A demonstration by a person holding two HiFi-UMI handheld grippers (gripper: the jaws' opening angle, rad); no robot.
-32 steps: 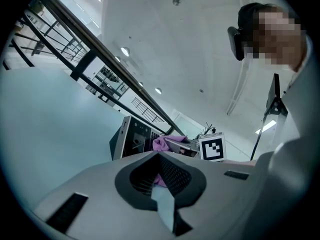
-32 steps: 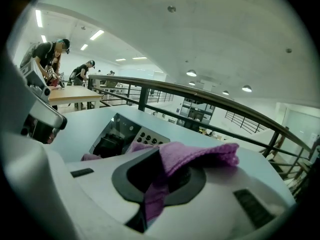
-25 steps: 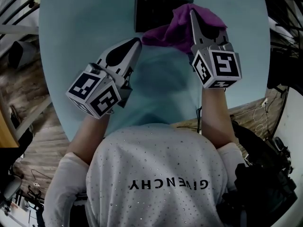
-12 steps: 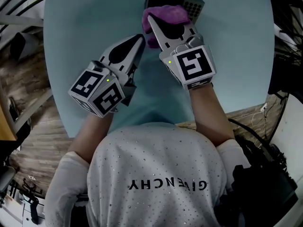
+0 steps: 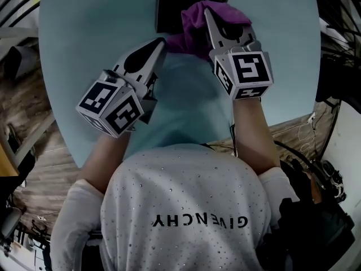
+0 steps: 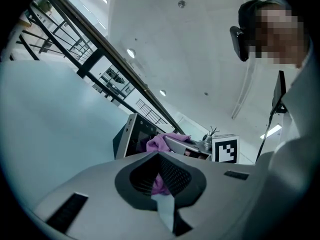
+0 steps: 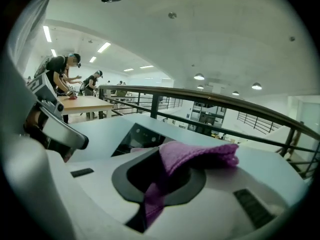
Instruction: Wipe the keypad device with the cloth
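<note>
Nearest is the person's white speckled shirt (image 5: 183,202), with two bare forearms reaching out from it. Each arm ends in one gripper carrying one marker cube, so there are two grippers and two cubes. The left gripper (image 5: 159,42) lies low over the pale blue round table (image 5: 79,44), just beside the cloth's near edge. Its jaws are drawn together with nothing between them. The right gripper (image 5: 207,12) reaches farther, its jaws pinched on the one purple cloth (image 5: 193,31), a fold of which bunches over the jaw tips (image 7: 200,154). The cloth rests on the one dark flat keypad device (image 5: 169,9) at the table's far edge. Cloth and right gripper together cover the device's right part, so no keys show in the head view.

A wooden plank floor (image 5: 34,151) shows past the table's rim. In the right gripper view a dark railing (image 7: 210,97) runs behind the table, and people (image 7: 65,74) stand at a far bench.

Half a second ago the right gripper and cloth sat farther left with the key grid bare; now they are to the right. The left gripper has barely shifted.
</note>
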